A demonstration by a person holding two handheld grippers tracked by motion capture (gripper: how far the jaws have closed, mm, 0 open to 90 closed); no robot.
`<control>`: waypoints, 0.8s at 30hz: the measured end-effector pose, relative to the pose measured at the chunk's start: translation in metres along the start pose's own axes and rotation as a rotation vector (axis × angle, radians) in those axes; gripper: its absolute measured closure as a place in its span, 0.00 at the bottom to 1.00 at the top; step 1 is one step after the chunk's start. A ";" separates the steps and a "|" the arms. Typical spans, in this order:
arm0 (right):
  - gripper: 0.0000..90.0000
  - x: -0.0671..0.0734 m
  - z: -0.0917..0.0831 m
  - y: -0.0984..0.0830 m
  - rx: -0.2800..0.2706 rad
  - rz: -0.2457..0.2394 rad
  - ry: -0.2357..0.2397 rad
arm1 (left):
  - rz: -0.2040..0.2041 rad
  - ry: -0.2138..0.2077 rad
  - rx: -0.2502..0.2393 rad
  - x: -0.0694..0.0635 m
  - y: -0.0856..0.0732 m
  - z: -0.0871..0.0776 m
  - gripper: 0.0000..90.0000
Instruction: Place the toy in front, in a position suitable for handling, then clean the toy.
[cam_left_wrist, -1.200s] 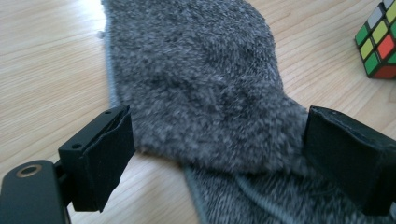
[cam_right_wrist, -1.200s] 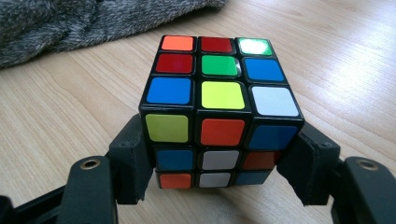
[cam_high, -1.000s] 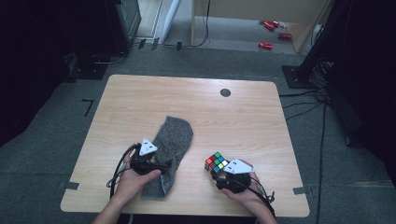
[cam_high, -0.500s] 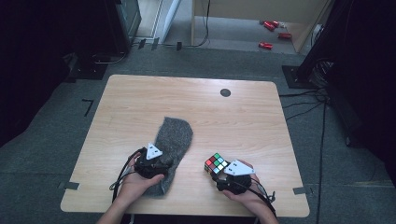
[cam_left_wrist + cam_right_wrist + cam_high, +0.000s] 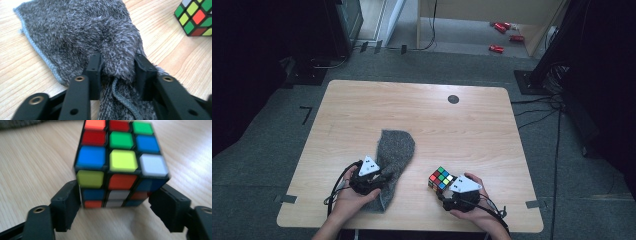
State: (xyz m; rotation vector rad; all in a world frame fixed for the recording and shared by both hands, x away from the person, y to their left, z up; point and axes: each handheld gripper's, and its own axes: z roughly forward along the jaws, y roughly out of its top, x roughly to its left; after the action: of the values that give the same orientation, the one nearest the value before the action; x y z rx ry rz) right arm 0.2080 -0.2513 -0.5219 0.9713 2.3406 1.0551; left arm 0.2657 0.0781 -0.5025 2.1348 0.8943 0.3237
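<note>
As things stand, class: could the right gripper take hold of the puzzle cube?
Probably yes: the right gripper has its jaws on either side of the puzzle cube, with nothing on the wooden table between them.

Left hand-held gripper (image 5: 119, 72) has just been closing; right hand-held gripper (image 5: 117, 206) apparently opening.

Light wood-grain table (image 5: 422, 107), rounded corners, standing on grey carpet. Lying directly on it: a grey fuzzy cloth (image 5: 395, 150) near the front edge, left of centre (bunched at its near end), and a scrambled colour cube (image 5: 441, 179) to its right, well apart from it. Small dark round disc (image 5: 453, 99) near the far edge.
</note>
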 end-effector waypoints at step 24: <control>0.31 -0.004 0.006 0.003 0.034 0.109 0.011 | -0.102 0.021 -0.055 0.010 0.019 0.003 0.38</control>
State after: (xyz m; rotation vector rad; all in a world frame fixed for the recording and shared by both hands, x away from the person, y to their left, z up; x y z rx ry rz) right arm 0.2159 -0.2495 -0.5230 1.1194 2.3447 1.0664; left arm 0.2840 0.0751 -0.4909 2.0308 0.9917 0.3152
